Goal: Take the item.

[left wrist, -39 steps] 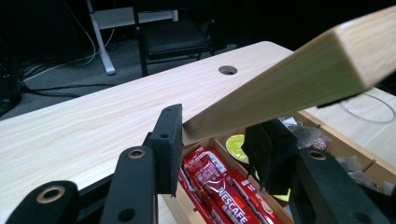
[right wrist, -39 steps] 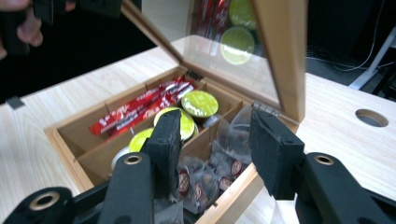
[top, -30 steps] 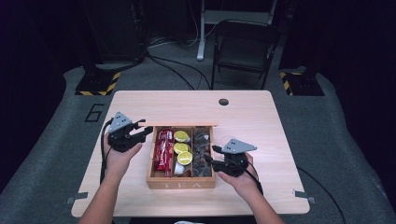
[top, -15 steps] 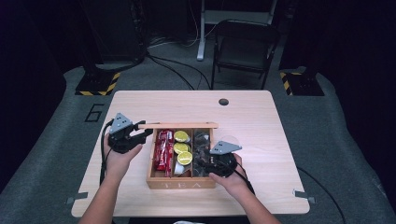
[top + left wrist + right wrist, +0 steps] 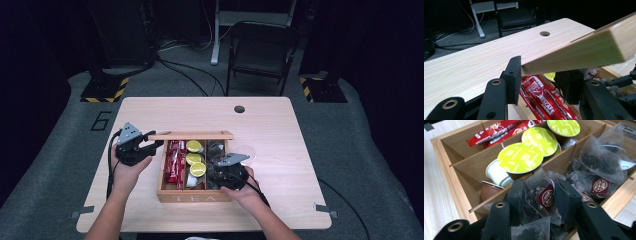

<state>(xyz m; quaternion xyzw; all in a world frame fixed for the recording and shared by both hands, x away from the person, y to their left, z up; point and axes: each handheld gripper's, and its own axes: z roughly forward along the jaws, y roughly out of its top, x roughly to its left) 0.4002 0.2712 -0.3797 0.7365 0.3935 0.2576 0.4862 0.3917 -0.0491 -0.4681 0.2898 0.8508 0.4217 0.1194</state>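
A wooden tea box sits at the table's near middle. Its lid is raised, and my left gripper is shut on the lid's left end; in the left gripper view the lid lies between the jaws of the left gripper. Red sachets fill the left compartment and green-topped capsules the middle one. My right gripper reaches into the right compartment. In its own view the right gripper is shut on a pyramid tea bag with a maroon tag.
A clear roundish object lies just right of the box. A cable hole is in the far part of the table. A folding chair stands beyond the table. More tea bags are heaped in the right compartment.
My right gripper has moved left from the box's right edge into the tea-bag compartment. The left gripper and the lid have stayed put.
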